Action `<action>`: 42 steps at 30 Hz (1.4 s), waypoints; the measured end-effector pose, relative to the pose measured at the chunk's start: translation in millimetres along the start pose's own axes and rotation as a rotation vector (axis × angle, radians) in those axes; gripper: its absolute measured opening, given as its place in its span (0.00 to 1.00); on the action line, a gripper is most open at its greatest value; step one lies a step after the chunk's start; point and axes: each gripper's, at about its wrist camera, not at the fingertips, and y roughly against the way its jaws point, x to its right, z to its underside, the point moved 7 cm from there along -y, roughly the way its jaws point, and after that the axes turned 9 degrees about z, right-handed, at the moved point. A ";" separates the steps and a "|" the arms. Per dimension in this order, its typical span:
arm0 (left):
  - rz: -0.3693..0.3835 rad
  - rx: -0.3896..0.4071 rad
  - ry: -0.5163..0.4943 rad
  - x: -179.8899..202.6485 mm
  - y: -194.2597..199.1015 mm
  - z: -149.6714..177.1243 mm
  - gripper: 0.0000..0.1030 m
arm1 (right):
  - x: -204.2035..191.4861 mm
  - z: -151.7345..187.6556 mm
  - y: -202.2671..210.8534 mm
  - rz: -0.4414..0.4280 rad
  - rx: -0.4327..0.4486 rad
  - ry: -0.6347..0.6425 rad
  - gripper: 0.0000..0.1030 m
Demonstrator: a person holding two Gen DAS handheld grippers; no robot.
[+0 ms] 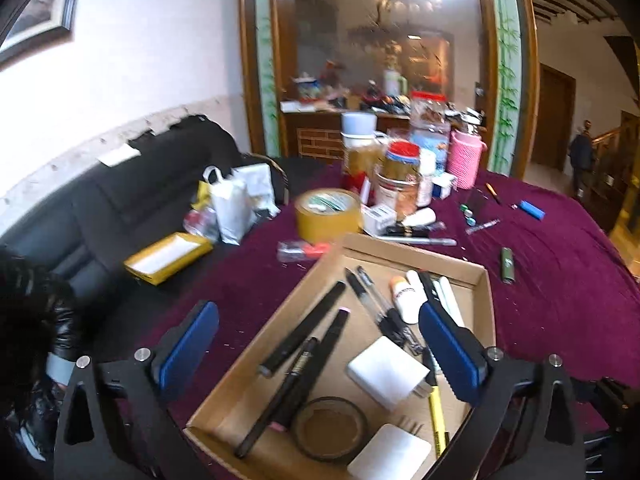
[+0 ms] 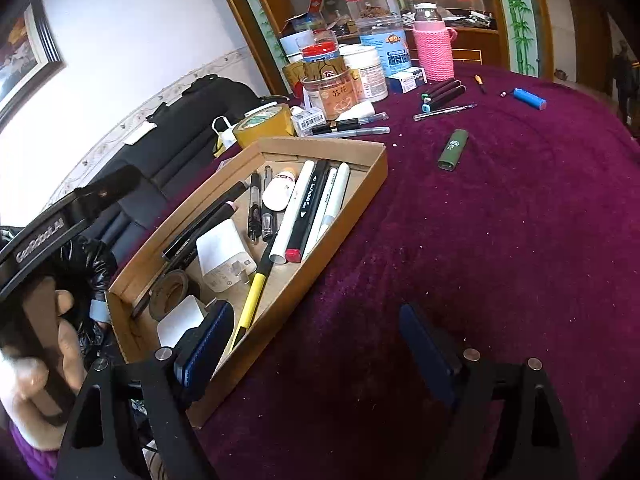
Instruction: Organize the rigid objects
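both my grippers gape, holding nothing. left gripper (image 1: pixel 316 354) hangs over the cardboard tray (image 1: pixel 482 304); right gripper (image 2: pixel 320 344) straddles its near wall, green lighter (image 2: pixel 453 155) well ahead.

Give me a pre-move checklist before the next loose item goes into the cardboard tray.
1. Left hand-held gripper open, holding nothing: ok.
2. Right hand-held gripper open, holding nothing: ok.
3. Cardboard tray flat on the purple tablecloth: ok.
4. Loose items left outside: not ok; green lighter and blue lighter lie on the cloth.
5. Bare tray floor left for more: cannot tell.
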 end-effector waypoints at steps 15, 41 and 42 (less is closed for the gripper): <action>-0.004 -0.039 0.020 -3.1 7.6 22.5 0.98 | -12.8 6.5 0.0 0.062 -0.033 0.012 0.87; 0.048 0.059 0.049 7.7 39.0 27.7 1.00 | -24.4 11.4 2.9 0.114 0.018 0.055 0.87; 0.049 0.017 0.071 5.9 32.9 32.4 1.00 | -25.5 11.7 3.6 0.116 0.020 0.063 0.87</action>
